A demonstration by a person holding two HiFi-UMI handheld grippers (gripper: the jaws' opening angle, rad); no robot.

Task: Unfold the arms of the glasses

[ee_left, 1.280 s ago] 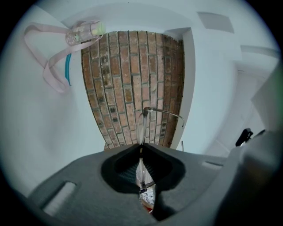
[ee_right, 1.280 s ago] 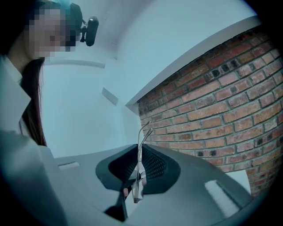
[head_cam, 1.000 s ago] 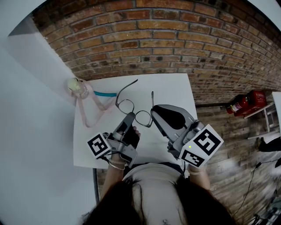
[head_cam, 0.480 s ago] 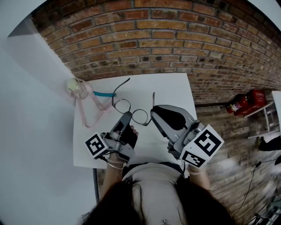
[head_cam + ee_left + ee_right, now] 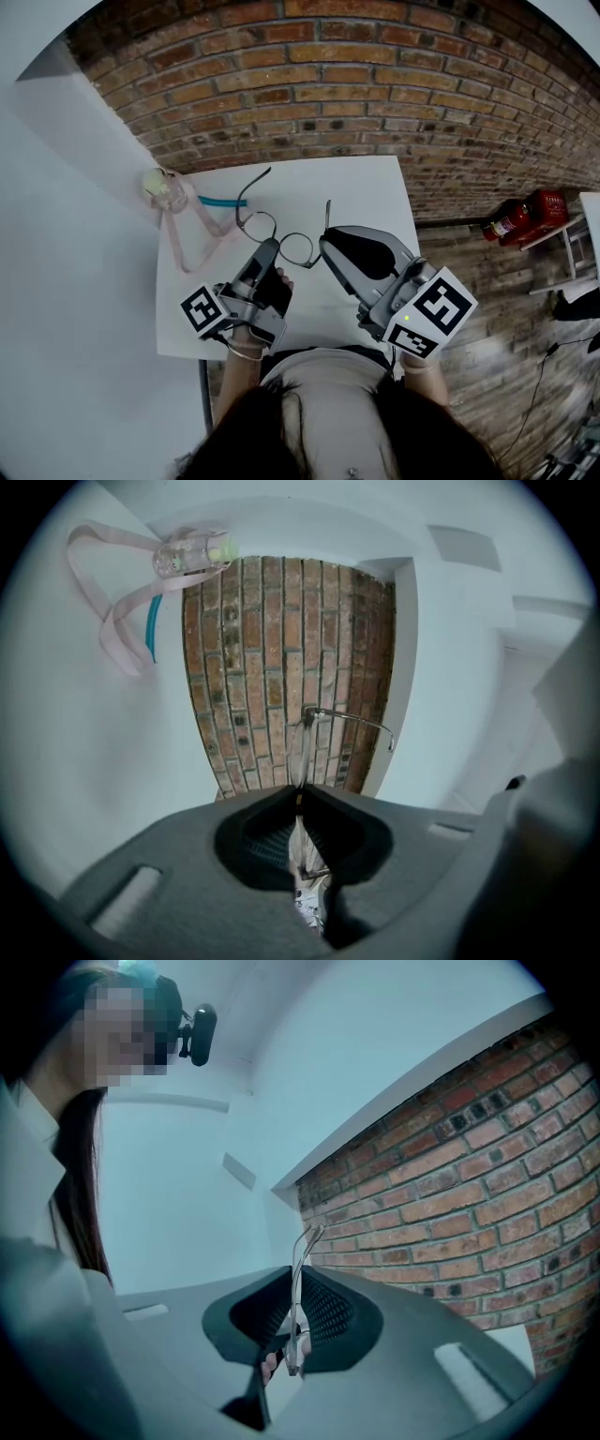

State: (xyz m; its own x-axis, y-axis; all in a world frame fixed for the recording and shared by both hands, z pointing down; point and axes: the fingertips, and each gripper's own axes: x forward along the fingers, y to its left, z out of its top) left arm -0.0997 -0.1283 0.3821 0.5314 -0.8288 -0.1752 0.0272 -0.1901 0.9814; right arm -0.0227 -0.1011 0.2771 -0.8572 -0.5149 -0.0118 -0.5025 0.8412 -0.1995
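Thin dark-rimmed glasses (image 5: pixel 300 250) hang above the white table (image 5: pixel 366 187), held between both grippers. My left gripper (image 5: pixel 272 247) is shut on the frame by the left lens; in the left gripper view the lens (image 5: pixel 302 744) rises edge-on from the closed jaws of that gripper (image 5: pixel 300 795), with one arm hooking right. My right gripper (image 5: pixel 325 242) is shut on the right arm, which points up toward the wall. The right gripper view shows that arm (image 5: pixel 302 1252) pinched upright in the right gripper (image 5: pixel 297 1283). The left arm (image 5: pixel 251 185) sticks out, unfolded, to the upper left.
A small clear bottle (image 5: pixel 165 187) with a pink strap lies at the table's far left corner, next to a teal piece (image 5: pixel 223 200). The brick wall (image 5: pixel 356 84) runs behind the table. A red extinguisher (image 5: pixel 525 219) lies on the floor to the right.
The left gripper has drawn the frame left and a little toward me. The right arm stayed in the right gripper, so the angle between it and the frame has widened.
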